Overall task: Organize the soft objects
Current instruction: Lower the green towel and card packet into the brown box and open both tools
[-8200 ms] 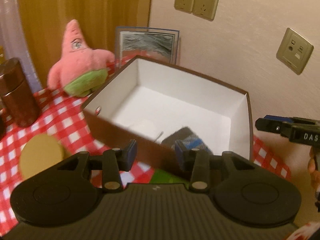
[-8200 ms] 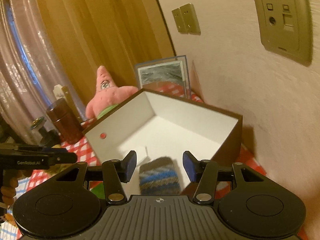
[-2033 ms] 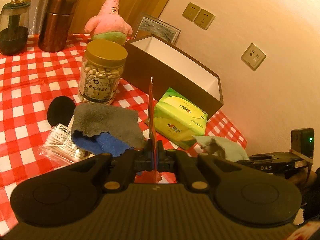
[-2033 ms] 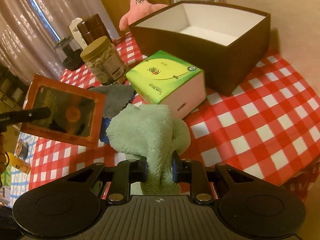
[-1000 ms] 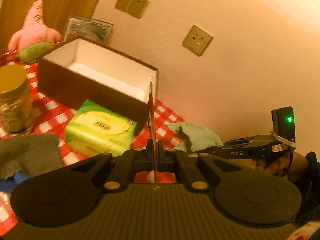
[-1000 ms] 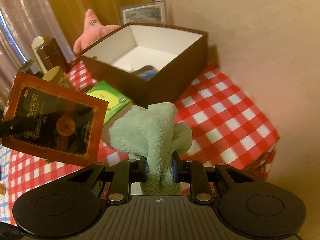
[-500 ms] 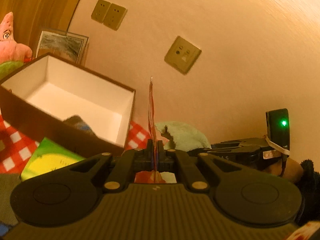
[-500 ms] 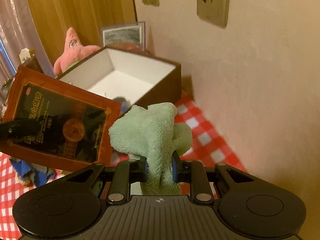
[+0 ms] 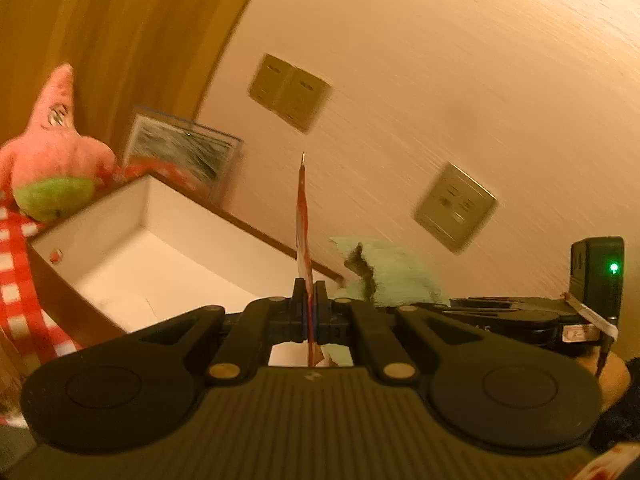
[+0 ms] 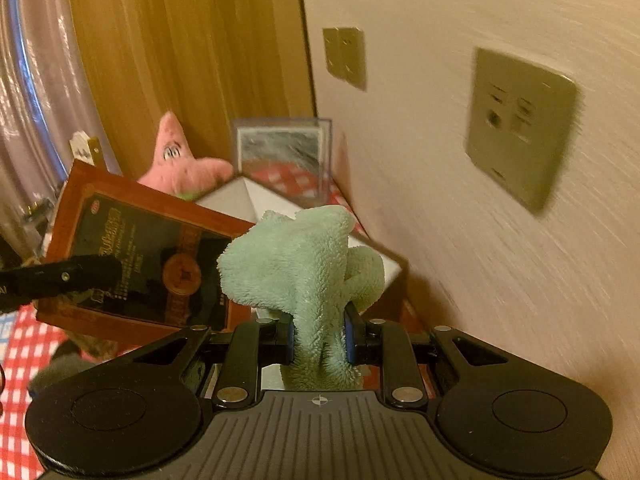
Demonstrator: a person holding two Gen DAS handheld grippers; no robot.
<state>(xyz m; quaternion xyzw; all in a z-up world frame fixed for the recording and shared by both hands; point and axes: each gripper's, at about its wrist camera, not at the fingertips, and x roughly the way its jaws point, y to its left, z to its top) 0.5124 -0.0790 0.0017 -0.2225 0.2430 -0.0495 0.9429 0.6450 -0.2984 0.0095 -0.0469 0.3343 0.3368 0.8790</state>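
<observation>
Within 2 seconds both grippers have risen from the table to the brown box [image 9: 132,240]. The right gripper [image 10: 319,338] pinches the green cloth [image 10: 304,264] at the box's near corner; the left gripper [image 9: 309,312] pinches a flat red packet [image 9: 302,220] beside it. Release looks imminent.

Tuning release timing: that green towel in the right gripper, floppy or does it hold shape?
Likely floppy: the towel bunches and droops over the right gripper. Probably light, fluffy pile. May cling to the pads rather than drop cleanly into the box.
</observation>
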